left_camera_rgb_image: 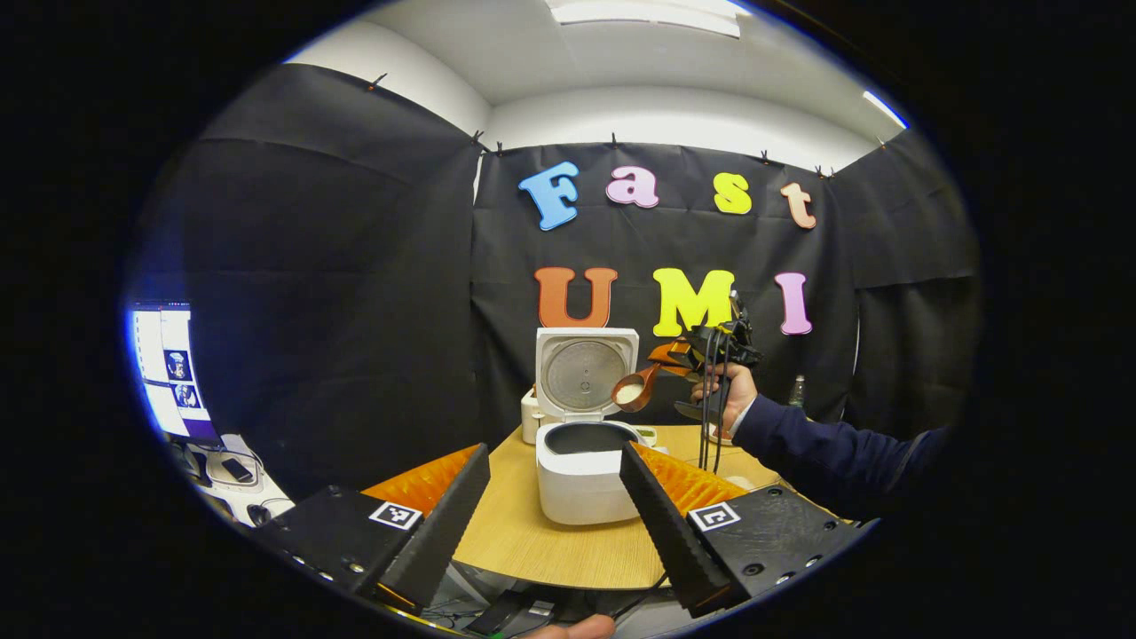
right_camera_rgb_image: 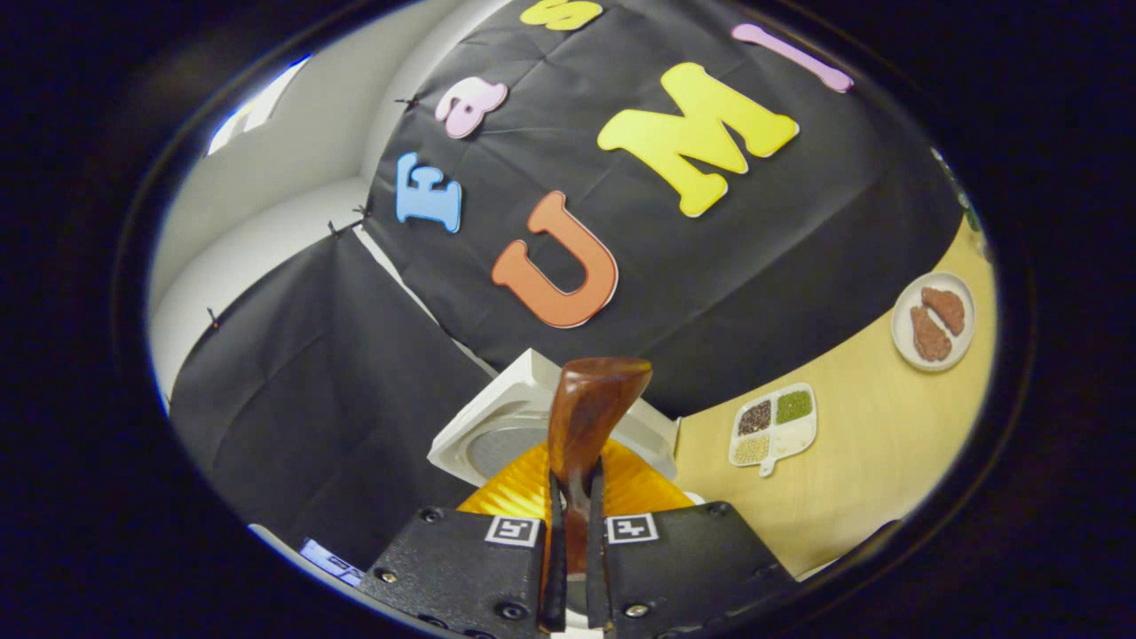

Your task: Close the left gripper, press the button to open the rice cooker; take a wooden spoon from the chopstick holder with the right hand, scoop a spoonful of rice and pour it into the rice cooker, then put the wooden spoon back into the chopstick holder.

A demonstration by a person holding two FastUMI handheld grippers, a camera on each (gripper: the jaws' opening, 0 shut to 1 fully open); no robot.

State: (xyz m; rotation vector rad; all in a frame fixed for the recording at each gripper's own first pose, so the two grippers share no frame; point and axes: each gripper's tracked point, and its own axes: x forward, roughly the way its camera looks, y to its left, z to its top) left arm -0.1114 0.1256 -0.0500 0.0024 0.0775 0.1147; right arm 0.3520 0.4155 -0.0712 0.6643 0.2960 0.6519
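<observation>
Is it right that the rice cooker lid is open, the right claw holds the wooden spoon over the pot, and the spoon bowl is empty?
Not quite: the wooden spoon is not empty; the left gripper view shows it loaded with white rice. The rest stands: the rice cooker has its lid up, and the right claw grips the spoon handle above the pot.

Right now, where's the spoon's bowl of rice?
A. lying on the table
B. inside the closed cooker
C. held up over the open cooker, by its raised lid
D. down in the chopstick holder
C: in the left gripper view the wooden spoon, with rice in its bowl, hangs above the open rice cooker, beside the raised lid, held by the right tool.
</observation>
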